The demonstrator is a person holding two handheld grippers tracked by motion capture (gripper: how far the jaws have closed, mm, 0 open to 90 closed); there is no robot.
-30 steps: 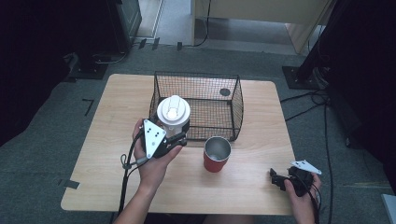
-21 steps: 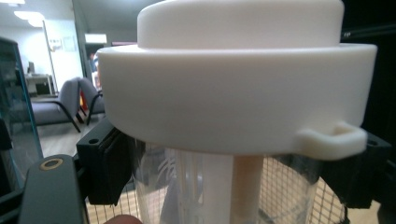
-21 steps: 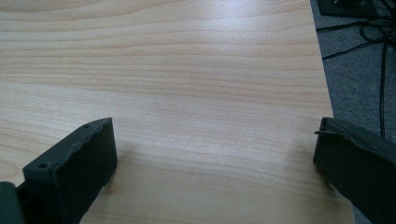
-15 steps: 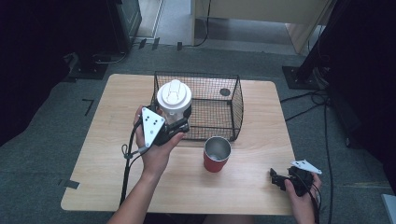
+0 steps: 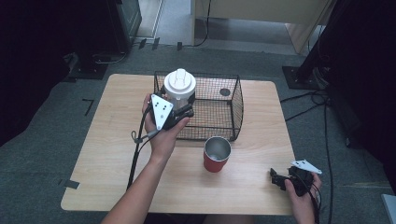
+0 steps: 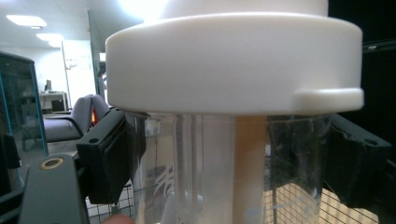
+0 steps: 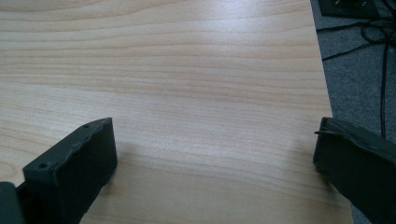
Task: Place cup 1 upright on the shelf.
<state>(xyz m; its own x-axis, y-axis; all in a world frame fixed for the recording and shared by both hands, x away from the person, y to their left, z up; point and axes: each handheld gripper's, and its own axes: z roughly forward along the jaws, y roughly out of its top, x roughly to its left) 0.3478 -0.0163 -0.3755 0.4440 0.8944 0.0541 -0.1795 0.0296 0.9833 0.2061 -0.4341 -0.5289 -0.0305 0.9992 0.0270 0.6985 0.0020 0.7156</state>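
A clear plastic jar with a wide white lid is held upright over the left end of the black wire basket. My left gripper is shut on the jar's clear body just under the lid. In the left gripper view the lid looms close and both black pads press the jar's sides. My right gripper rests near the table's front right corner, jaws open. In the right gripper view they stand wide apart over bare wood.
A red cup with a metal inside stands upright just in front of the basket. A small dark round thing lies on the basket's floor at the back. The wooden table has bare room at left and front.
The left hand has carried the jar away from the person, from in front of the basket's left corner to over its left end. The right gripper has stayed put.
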